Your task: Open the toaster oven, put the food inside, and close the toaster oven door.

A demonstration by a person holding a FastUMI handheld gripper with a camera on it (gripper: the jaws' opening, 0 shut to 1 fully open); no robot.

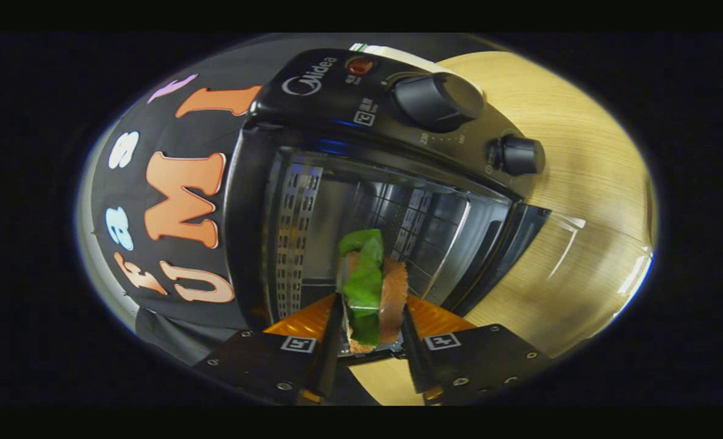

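Note:
The black toaster oven (343, 97) stands right in front of me, seen rolled to one side, with its cavity (361, 231) open. Its glass door (556, 256) is swung down flat over the wooden table. My gripper (370, 317) is shut on the food (370, 286), a sandwich-like piece with a green leafy layer between brown slices. The food sits between my fingers, upright on its edge, at the mouth of the cavity. A wire rack (422, 225) and perforated metal side wall (297, 238) show inside.
Two black knobs (437, 100) (517, 155) and a red light (359, 65) sit on the oven's control panel. The light wooden table (581, 152) spreads beyond the oven. The booth's black cloth wall (154, 201) hangs on the other side.

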